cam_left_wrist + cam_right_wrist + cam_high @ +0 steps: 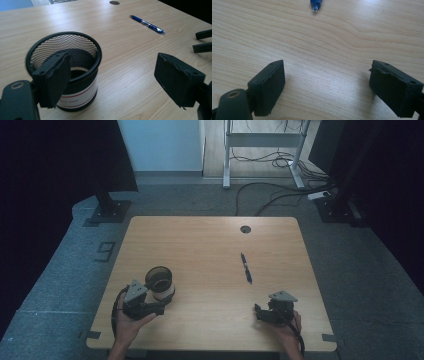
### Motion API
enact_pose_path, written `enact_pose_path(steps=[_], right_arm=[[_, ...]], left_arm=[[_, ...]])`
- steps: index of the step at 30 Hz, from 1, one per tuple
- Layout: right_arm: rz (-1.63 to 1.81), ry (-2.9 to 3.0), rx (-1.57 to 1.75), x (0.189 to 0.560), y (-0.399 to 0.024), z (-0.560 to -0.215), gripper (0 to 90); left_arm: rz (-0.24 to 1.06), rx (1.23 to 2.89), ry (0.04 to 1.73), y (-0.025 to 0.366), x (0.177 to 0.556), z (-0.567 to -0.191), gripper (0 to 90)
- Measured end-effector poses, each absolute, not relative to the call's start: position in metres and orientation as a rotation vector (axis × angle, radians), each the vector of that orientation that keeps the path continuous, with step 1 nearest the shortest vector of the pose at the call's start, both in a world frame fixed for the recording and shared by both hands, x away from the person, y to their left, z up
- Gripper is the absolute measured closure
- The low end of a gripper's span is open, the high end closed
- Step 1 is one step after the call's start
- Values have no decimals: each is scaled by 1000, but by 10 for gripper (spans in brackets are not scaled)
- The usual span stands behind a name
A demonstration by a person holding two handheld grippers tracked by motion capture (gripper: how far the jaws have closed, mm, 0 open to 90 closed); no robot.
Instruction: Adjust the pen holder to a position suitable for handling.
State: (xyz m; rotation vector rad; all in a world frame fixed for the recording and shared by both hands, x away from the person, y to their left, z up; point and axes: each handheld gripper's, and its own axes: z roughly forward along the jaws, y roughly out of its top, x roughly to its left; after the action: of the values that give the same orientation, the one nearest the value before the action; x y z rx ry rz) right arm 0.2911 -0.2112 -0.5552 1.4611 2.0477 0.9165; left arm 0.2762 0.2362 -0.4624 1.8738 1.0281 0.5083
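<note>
Black pads of the left tool (112, 77) stand wide apart with nothing pressed between them; the mesh pen cup (65, 70) stands upright just at its left jaw, rim partly behind that pad. Right tool (327, 87) is also wide and empty, low over the bare table (324, 45). Ahead of it, apart, lies the blue pen (246, 268), its long axis running away from the right tool, which is the nearer one. Nothing lies between them.
</note>
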Motion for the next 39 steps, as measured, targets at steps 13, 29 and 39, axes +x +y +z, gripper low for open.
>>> enact_pose_path(steps=[13,29,39], right_arm=[[916,2047,1463,291,-211,-555,124],[914,2044,1464,291,-211,-555,125],[914,2044,1464,291,-211,-555,125]], left_arm=[[513,1836,1098,266,281,-460,93],[482,1880,1133,272,295,-483,60],[477,1891,1160,273,303,-495,57]])
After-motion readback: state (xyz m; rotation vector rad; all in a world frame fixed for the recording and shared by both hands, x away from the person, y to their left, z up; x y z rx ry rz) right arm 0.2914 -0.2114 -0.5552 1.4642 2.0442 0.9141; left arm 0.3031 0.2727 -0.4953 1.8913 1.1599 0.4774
